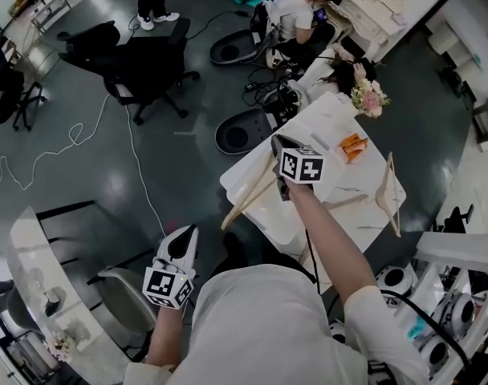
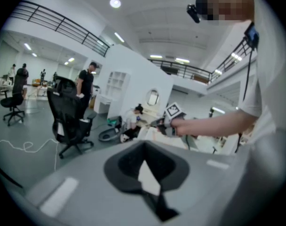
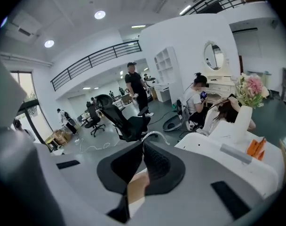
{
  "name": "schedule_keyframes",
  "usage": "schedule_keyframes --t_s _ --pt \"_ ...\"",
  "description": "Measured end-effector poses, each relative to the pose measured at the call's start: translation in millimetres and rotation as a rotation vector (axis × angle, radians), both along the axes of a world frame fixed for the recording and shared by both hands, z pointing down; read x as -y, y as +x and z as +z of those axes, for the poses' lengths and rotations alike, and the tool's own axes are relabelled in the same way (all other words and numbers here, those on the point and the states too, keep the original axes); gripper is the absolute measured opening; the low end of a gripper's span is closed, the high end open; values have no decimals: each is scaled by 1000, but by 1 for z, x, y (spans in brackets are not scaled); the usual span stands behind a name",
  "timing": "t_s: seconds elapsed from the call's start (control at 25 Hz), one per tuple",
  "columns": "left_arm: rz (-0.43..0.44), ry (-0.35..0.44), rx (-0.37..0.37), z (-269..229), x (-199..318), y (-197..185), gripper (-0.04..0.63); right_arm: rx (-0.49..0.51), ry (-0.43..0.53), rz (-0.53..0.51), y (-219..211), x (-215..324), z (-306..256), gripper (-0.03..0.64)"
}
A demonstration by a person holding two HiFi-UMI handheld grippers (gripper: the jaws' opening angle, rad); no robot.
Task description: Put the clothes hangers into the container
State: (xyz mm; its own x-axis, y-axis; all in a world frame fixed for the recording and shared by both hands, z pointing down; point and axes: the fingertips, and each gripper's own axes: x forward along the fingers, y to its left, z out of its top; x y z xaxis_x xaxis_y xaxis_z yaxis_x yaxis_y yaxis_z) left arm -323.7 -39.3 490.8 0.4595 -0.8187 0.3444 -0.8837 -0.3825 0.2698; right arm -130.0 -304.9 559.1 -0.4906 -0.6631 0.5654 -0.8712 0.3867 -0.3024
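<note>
Progress is judged early: one hanger (image 1: 248,201) is clamped in the right gripper (image 1: 280,163) above the table (image 1: 328,119), a second hanger (image 1: 394,203) is left on it, and the left gripper (image 1: 188,239) is closed, empty.

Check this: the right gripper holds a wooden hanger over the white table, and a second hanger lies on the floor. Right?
No. In the head view the second hanger lies on the white table, not the floor. The right gripper does hold a wooden hanger over it.

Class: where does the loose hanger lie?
In the head view, the loose hanger lies along the table's right edge, just right of the orange item.
</note>
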Motion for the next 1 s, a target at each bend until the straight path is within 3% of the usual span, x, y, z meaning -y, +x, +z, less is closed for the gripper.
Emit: schedule_keyframes --t_s 0.4,0.56,0.68,0.84,1.0 --pt "27 -25 -14 10 1 4 2 -100 -28 -28 -13 17 36 8" --pt "32 -40 -17 16 -3 3 2 -71 -29 -62 -13 16 41 10" --pt "46 -39 -22 18 -4 6 2 -58 -38 -82 -14 8 43 97" --pt "71 -35 -32 19 -3 15 2 -33 -31 -71 -3 -10 41 104" --pt "108 -27 -36 18 -3 28 2 57 -1 -33 16 -41 23 103"
